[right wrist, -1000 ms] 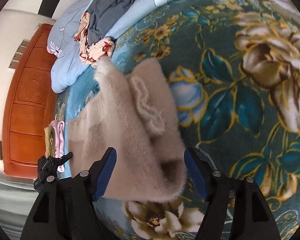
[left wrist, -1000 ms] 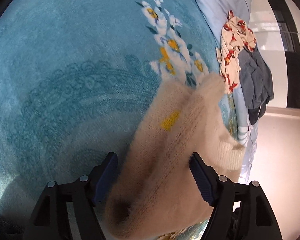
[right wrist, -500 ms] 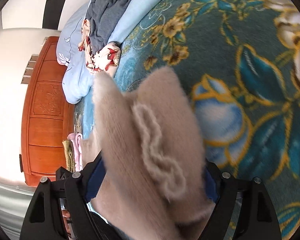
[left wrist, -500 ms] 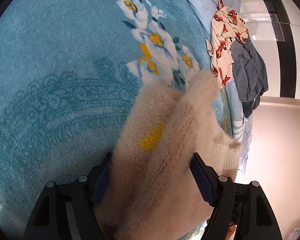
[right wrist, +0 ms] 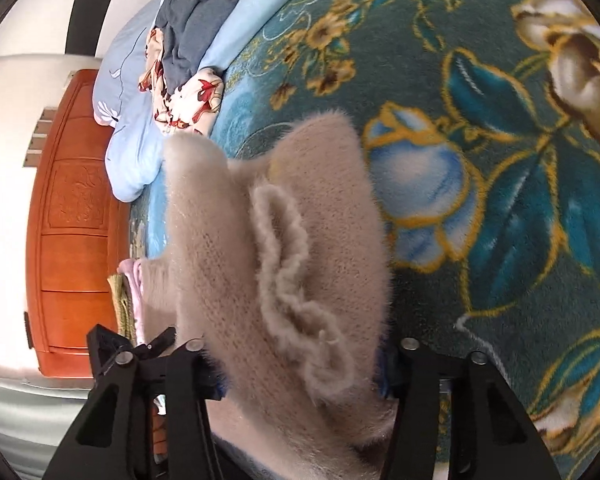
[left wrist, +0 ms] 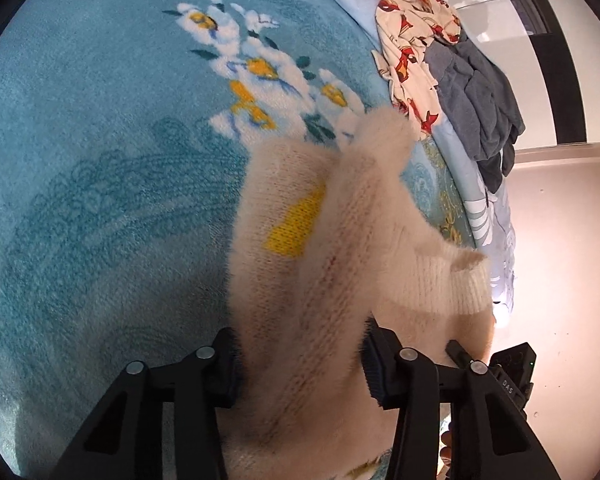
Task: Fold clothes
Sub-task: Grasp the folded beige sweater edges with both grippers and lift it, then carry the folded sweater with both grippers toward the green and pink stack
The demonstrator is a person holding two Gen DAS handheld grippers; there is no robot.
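A fluffy beige knitted sweater (left wrist: 324, 256) with a yellow patch lies folded on a blue floral blanket (left wrist: 100, 160). My left gripper (left wrist: 300, 364) has the sweater's near edge between its wide-apart jaws, and the fabric fills the gap. In the right wrist view the same sweater (right wrist: 284, 248), with a curly trim, fills the gap of my right gripper (right wrist: 300, 372), whose jaws also stand wide apart. The right gripper's tip (left wrist: 512, 364) shows at the lower right of the left wrist view. Whether either gripper pinches the fabric is hidden.
A cream garment with red print (left wrist: 412, 52) and a grey garment (left wrist: 480, 100) lie piled on a light blue pillow (right wrist: 136, 136) at the far end. A wooden headboard (right wrist: 72, 216) stands behind. Folded pink and green clothes (right wrist: 128, 300) lie at the bed's edge.
Both grippers have moved forward onto the sweater, so its near edge now fills the gaps between their jaws. The left gripper's jaws have closed in somewhat around the fabric.
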